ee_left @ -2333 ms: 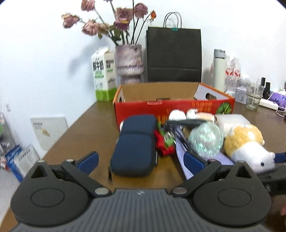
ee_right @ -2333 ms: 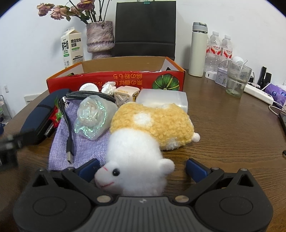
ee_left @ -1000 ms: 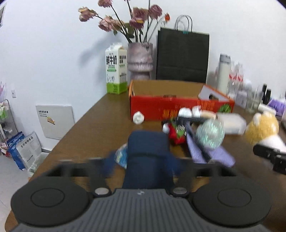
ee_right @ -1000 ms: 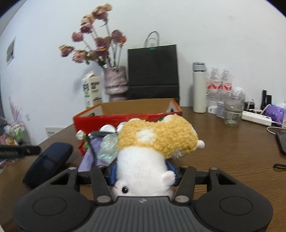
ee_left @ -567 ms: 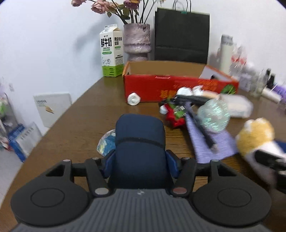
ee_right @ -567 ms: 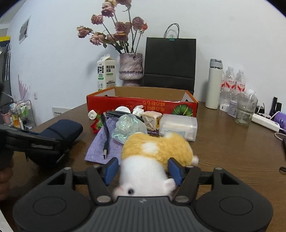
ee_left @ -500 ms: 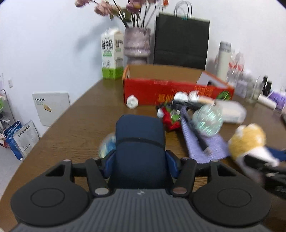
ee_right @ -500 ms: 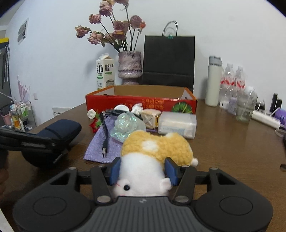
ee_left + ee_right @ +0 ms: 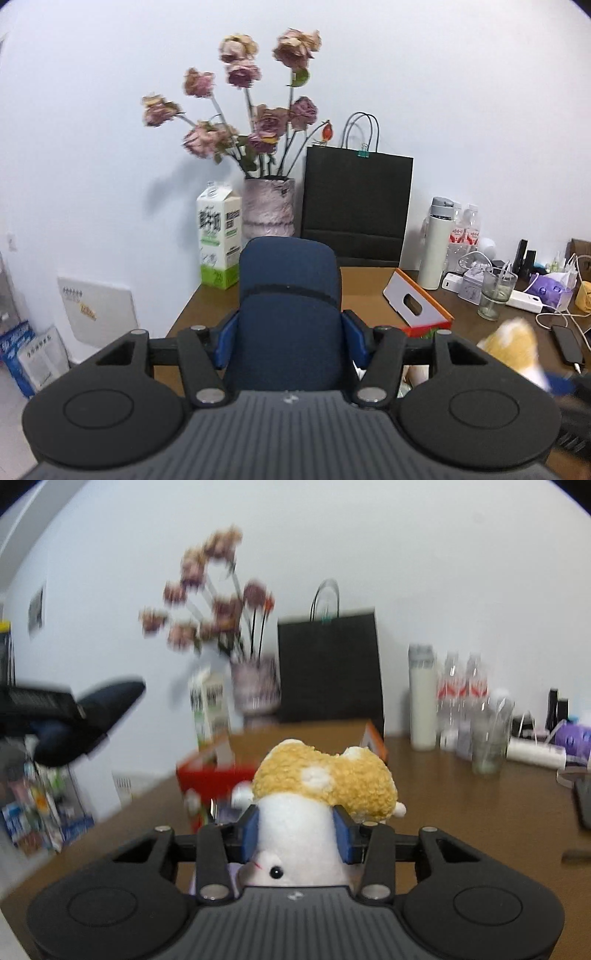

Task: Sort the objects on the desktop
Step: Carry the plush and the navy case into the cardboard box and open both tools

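Observation:
My left gripper [image 9: 290, 343] is shut on a navy blue zip case [image 9: 289, 295] and holds it raised and tilted up, well above the table. The case also shows at the left of the right wrist view [image 9: 88, 712]. My right gripper [image 9: 295, 830] is shut on a white and yellow plush hamster [image 9: 321, 779], lifted off the table; the plush shows blurred in the left wrist view [image 9: 509, 347]. The red cardboard box [image 9: 417, 306] stands open behind both held things, also in the right wrist view [image 9: 210, 771].
A vase of dried roses [image 9: 267, 206], a milk carton [image 9: 219, 245] and a black paper bag [image 9: 356, 203] stand at the back. A white flask [image 9: 437, 243], water bottles, a glass [image 9: 493, 291], a power strip and cables fill the right side.
Both grippers have risen and tilted upward, carrying the case and the plush higher. The loose objects on the table have dropped out of sight below the left view.

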A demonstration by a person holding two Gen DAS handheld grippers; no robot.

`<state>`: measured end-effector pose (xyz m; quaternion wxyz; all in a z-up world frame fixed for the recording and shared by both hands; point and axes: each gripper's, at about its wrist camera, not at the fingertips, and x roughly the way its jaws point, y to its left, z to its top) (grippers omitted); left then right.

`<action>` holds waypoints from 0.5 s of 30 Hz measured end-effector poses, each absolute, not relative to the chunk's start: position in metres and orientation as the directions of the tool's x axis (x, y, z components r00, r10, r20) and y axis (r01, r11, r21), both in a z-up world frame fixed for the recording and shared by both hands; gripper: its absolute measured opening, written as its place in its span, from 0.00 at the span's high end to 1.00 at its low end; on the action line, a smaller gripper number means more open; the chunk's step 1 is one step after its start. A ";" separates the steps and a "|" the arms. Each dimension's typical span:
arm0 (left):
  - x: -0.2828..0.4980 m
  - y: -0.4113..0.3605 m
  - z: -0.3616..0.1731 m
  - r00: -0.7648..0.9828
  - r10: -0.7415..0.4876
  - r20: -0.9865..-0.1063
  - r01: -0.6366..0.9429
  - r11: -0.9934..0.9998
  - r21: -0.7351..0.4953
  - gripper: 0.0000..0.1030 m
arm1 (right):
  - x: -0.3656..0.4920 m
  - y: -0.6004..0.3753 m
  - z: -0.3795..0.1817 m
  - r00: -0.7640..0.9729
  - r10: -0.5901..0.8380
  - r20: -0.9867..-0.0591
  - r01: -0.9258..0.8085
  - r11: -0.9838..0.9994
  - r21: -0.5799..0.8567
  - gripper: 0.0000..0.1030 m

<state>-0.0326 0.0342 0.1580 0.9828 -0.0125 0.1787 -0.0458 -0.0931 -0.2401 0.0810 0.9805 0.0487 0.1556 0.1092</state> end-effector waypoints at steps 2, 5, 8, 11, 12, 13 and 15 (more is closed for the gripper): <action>-0.001 0.031 0.161 0.918 -0.119 -0.378 0.105 0.993 -0.058 0.42 | -0.075 -0.248 0.102 0.934 0.238 -0.268 -0.212 0.969 0.124 0.61; 0.059 0.034 0.158 0.875 -0.118 -0.470 0.075 0.991 -0.110 0.42 | -0.030 -0.249 0.128 0.933 0.246 -0.262 -0.232 0.969 0.083 0.61; 0.127 0.037 0.145 0.832 -0.069 -0.551 0.007 0.994 -0.113 0.42 | 0.037 -0.246 0.145 0.908 0.273 -0.318 -0.263 0.962 0.076 0.60; 0.187 0.037 0.129 0.802 -0.055 -0.595 -0.018 0.993 -0.115 0.42 | 0.120 -0.232 0.145 0.864 0.279 -0.419 -0.271 0.959 0.080 0.60; 0.203 0.040 0.123 0.788 -0.069 -0.611 -0.011 0.992 -0.127 0.42 | 0.142 -0.226 0.142 0.849 0.277 -0.450 -0.265 0.960 0.091 0.60; 0.220 0.042 0.117 0.774 -0.088 -0.627 -0.005 0.989 -0.145 0.42 | 0.168 -0.220 0.138 0.829 0.274 -0.487 -0.263 0.960 0.092 0.60; 0.249 0.036 0.106 0.757 -0.089 -0.647 0.012 0.992 -0.123 0.42 | 0.219 -0.206 0.125 0.776 0.265 -0.573 -0.267 0.960 0.082 0.60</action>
